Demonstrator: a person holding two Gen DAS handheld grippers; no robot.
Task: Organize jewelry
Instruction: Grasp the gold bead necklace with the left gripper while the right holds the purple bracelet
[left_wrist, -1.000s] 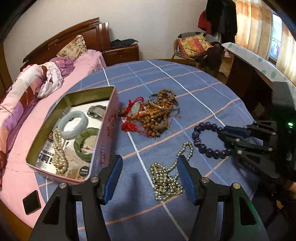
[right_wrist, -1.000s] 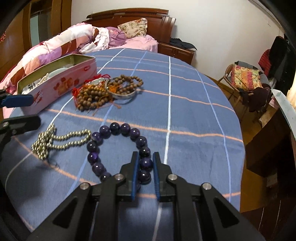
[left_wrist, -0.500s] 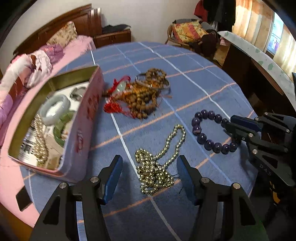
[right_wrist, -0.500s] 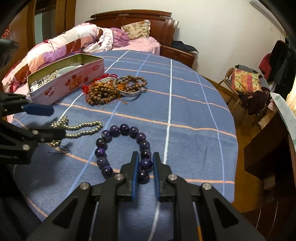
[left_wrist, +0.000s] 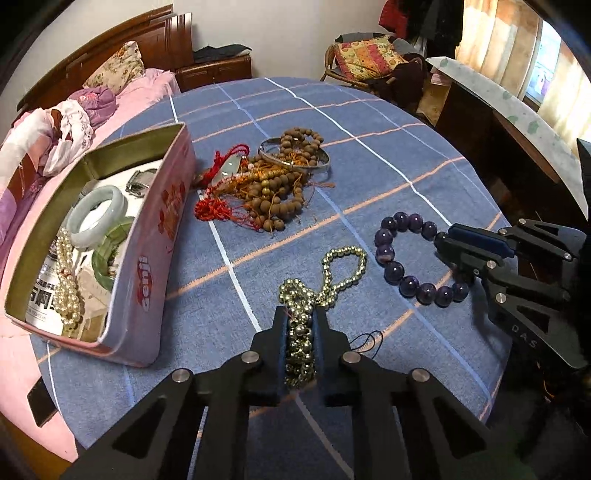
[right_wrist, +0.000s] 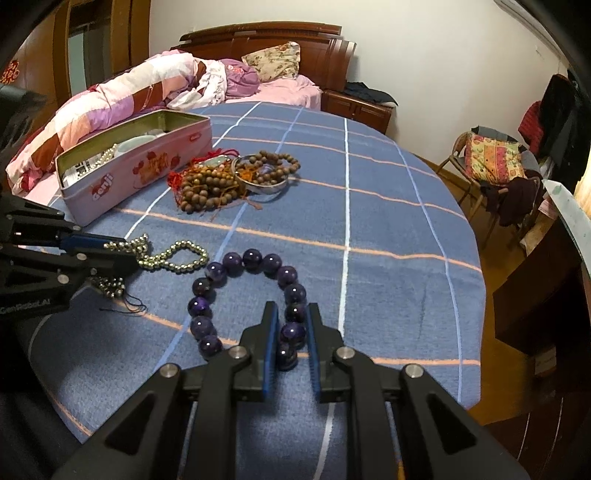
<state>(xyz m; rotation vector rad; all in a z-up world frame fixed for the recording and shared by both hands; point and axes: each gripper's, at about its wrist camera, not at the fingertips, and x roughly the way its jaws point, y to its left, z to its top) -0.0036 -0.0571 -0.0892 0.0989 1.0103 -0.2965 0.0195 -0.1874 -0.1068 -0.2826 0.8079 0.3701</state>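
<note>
Blue checked cloth (left_wrist: 369, 122) covers the round table in the left wrist view, with a bed (left_wrist: 140, 88) in pink sheets behind it and a cushioned chair (left_wrist: 365, 55) by the far wall. A pink tin box (left_wrist: 155, 258) stands open at the table's left edge, and everything else is placed from it. Inside it lie a pale jade bangle (left_wrist: 96, 216), a green bangle (left_wrist: 110, 254) touching that one, and a pearl strand (left_wrist: 66, 284) along the near wall. Just right of the tin's far end sits a heap of brown wooden beads (left_wrist: 273, 192) tangled with red tassels (left_wrist: 212, 206) and a silver bangle (left_wrist: 295, 157). Nearer the camera and to the tin's right, the left gripper (left_wrist: 301, 332) is clamped on the bunched end of a gold bead necklace (left_wrist: 332, 273), whose loop trails away on the cloth. Further right lies a purple bead bracelet (left_wrist: 406, 258), with the right gripper (left_wrist: 450, 245) closed over its far side.

Seen from the right wrist, the same blue cloth (right_wrist: 388, 221) fills the frame, the bed (right_wrist: 166, 85) beyond it. The tin box (right_wrist: 140, 170) is at upper left, the wooden beads (right_wrist: 207, 188) just to its right. Nearer than the tin, the left gripper (right_wrist: 122, 251) pinches the gold necklace (right_wrist: 177, 256). Right of that, the right gripper (right_wrist: 291, 325) grips two or three beads of the purple bracelet (right_wrist: 236, 266), which rests on the cloth.
</note>
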